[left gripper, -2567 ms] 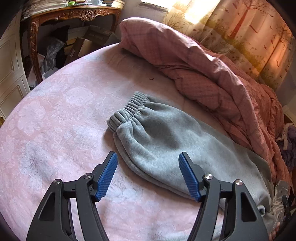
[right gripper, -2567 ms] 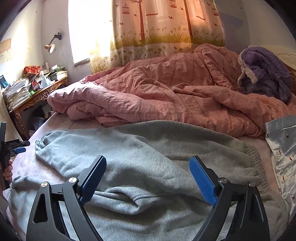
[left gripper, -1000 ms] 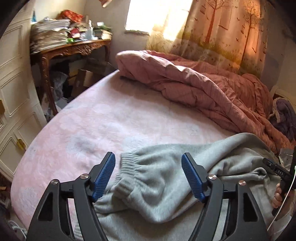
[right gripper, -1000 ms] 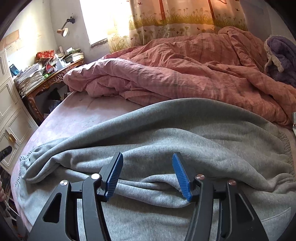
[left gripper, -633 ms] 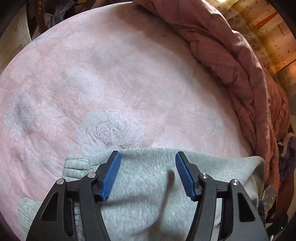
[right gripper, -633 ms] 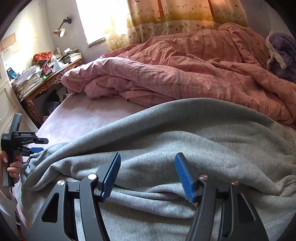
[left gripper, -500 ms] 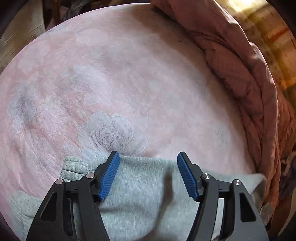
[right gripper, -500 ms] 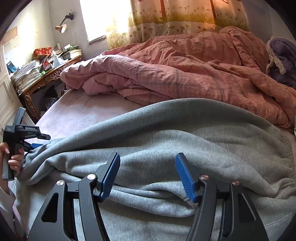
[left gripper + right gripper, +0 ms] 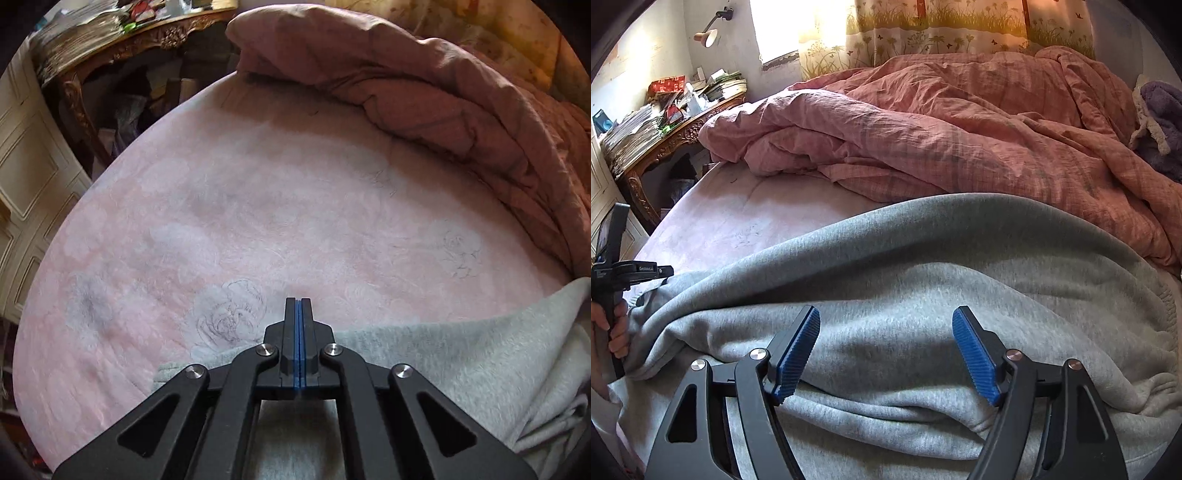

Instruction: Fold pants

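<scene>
Grey fleece pants (image 9: 923,266) lie across the pink bed, folded lengthwise, waistband at the right (image 9: 1160,325). In the left wrist view my left gripper (image 9: 299,306) has its blue pads pressed together at the leg end of the pants (image 9: 424,354); whether fabric is pinched between them is hidden. The left gripper also shows at the far left of the right wrist view (image 9: 646,271), at the cuff end. My right gripper (image 9: 886,350) is open, its blue fingers (image 9: 798,350) resting over a fold in the middle of the pants.
A rumpled pink quilt (image 9: 942,122) is heaped along the far side of the bed (image 9: 258,206). A carved wooden desk (image 9: 665,144) piled with papers stands at the left. A purple plush garment (image 9: 1160,125) lies at the far right.
My left gripper has closed from wide open at the leg end of the pants. My right gripper has opened wider over the middle fold and stayed in place.
</scene>
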`<state>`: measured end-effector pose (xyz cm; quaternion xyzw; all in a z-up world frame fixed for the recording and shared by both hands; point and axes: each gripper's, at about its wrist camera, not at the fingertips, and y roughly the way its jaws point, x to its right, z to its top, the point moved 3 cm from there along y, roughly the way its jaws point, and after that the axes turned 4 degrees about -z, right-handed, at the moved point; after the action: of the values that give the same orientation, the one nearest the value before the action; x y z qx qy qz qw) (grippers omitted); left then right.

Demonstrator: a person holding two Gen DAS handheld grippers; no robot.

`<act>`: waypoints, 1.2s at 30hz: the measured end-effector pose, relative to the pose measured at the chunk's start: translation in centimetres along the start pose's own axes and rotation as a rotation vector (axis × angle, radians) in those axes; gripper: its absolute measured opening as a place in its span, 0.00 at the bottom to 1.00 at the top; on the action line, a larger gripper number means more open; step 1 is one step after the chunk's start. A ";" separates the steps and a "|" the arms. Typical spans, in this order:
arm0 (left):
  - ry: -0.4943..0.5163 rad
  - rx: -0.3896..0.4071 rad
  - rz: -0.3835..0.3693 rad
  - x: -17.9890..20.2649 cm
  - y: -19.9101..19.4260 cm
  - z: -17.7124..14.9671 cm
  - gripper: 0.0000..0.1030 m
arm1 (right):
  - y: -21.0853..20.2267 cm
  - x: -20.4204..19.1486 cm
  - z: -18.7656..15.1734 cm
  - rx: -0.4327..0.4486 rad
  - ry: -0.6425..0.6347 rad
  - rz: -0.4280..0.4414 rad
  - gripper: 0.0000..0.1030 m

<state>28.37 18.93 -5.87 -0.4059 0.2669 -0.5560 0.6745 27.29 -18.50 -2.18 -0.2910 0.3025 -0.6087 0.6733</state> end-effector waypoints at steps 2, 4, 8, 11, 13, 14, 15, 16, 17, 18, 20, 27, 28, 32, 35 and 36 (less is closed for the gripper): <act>0.018 0.059 -0.016 -0.3 -1.8 0.5 0.00 | 0.1 -0.4 0.7 0.005 0.010 0.002 0.73; 0.013 0.099 -0.048 -0.7 -3.4 0.9 0.00 | -0.1 -0.7 1.0 0.020 0.016 0.005 0.73; 0.050 0.139 -0.121 -0.4 -6.4 1.8 0.00 | -0.2 -0.9 0.4 0.018 0.023 0.021 0.73; 0.087 0.027 -0.205 0.9 -5.5 1.6 0.02 | -0.2 -0.9 0.2 0.011 0.008 0.003 0.73; 0.188 -0.047 -0.226 2.6 -4.4 1.0 0.13 | -0.6 -0.8 0.1 0.014 0.009 0.016 0.73; 0.236 -0.060 -0.227 3.4 -3.9 0.8 0.19 | -0.8 -0.8 0.1 0.017 0.006 0.023 0.73; 0.300 -0.091 -0.250 4.3 -3.2 0.5 0.23 | -1.0 -0.8 0.0 0.021 -0.001 0.027 0.73; 0.347 -0.120 -0.275 4.9 -2.5 0.4 0.30 | -1.3 -0.9 -0.1 0.029 -0.016 0.029 0.73; 0.366 -0.134 -0.294 5.1 -1.9 0.5 0.34 | -1.5 -0.9 -0.2 0.034 -0.031 0.030 0.73; 0.387 -0.151 -0.314 5.2 -1.4 0.5 0.38 | -1.5 -0.9 -0.3 0.036 -0.052 0.031 0.73; 0.447 -0.183 -0.327 5.3 -0.1 0.6 0.47 | -1.5 -1.0 -0.7 0.035 -0.085 0.033 0.73; 0.578 -0.275 -0.417 5.3 1.8 -1.5 0.50 | 0.5 -0.8 -1.8 0.002 -0.134 0.061 0.73; 0.587 -0.271 -0.408 5.3 1.9 -1.7 0.50 | 0.8 -0.8 -1.8 -0.002 -0.130 0.064 0.73; 0.565 -0.236 -0.418 5.0 1.3 -1.7 0.13 | 1.4 -0.6 -1.6 -0.007 -0.117 0.061 0.73; 0.562 -0.186 -0.407 4.6 -0.3 -1.7 0.11 | 1.2 -0.7 -1.6 -0.002 -0.130 0.046 0.73; 0.561 -0.166 -0.394 4.5 -0.9 -1.6 0.11 | 1.0 -0.6 -1.5 0.002 -0.131 0.038 0.73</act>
<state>27.65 14.13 -5.54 -0.3345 0.4024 -0.7418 0.4194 26.76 -17.82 -3.88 -0.3237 0.2625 -0.5756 0.7036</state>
